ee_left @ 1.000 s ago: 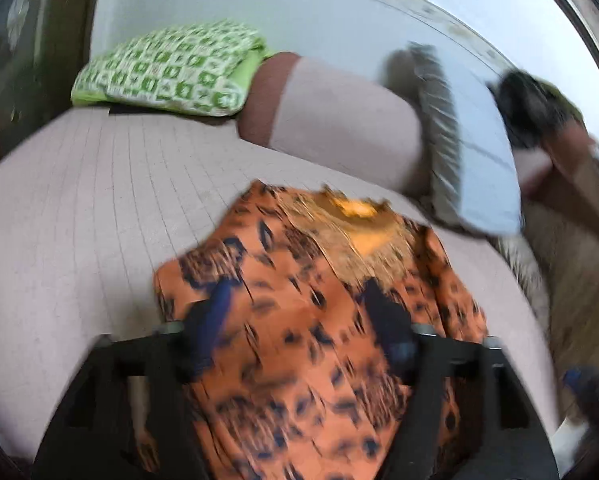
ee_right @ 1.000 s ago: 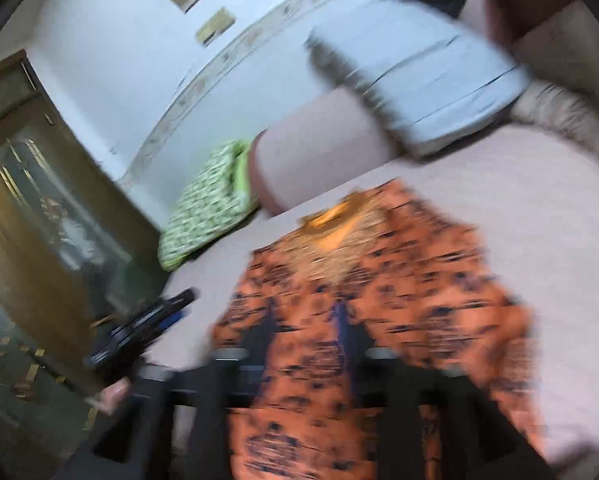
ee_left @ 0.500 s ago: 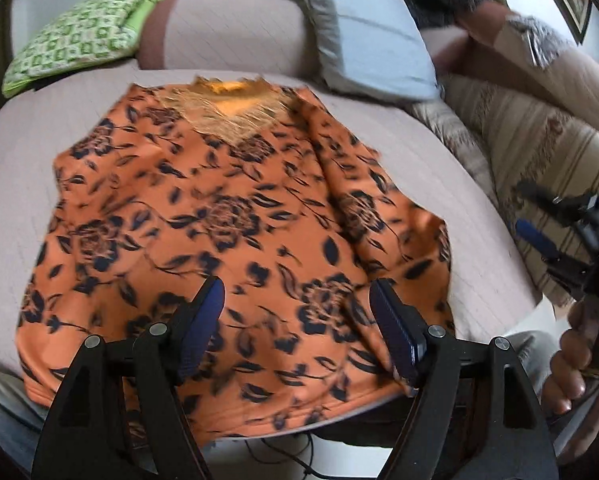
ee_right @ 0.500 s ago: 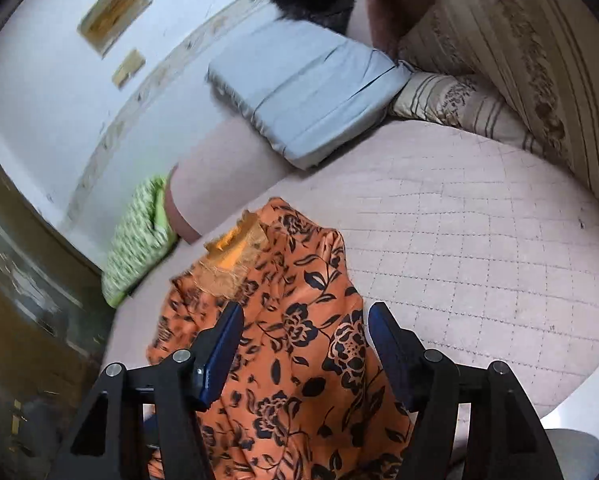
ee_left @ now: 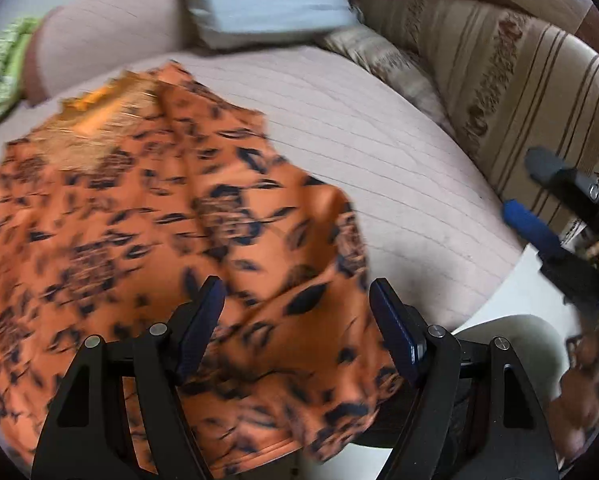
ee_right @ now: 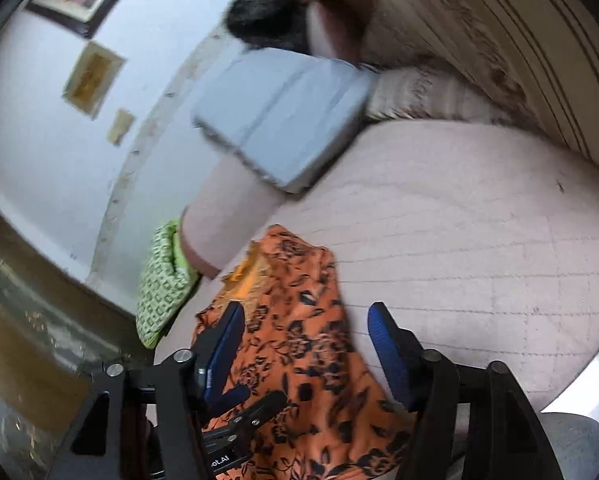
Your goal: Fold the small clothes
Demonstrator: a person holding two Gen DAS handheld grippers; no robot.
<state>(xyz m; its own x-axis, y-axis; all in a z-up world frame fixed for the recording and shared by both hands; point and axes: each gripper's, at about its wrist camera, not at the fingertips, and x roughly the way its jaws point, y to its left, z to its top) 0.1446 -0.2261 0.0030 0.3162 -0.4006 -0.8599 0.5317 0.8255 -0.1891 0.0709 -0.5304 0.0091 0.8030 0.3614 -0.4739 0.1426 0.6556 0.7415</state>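
An orange top with dark flowers (ee_left: 187,216) lies spread flat on the pink quilted bed (ee_left: 379,152), its golden neckline toward the pillows. My left gripper (ee_left: 295,296) hovers open over the top's near right part, with nothing pinched between its blue pads. The same top (ee_right: 299,360) shows in the right wrist view. There my right gripper (ee_right: 305,320) hangs above its right edge with the jaws closing and only air between them. The left wrist view shows the right gripper (ee_left: 535,192) off the bed's right side. The left gripper (ee_right: 243,400) peeks in at the bottom of the right wrist view.
A grey pillow (ee_right: 283,116), a pink bolster (ee_right: 227,216) and a green patterned pillow (ee_right: 159,284) line the bed's far end. A striped cushioned back (ee_left: 511,92) borders the right side. A dark wooden cabinet (ee_right: 19,340) stands to the left. A hand (ee_left: 583,392) holds the right gripper.
The left gripper has swept to the right across the top and sunk toward its near right part. The right gripper has rolled and shifted to the top's right edge. The top lies as before.
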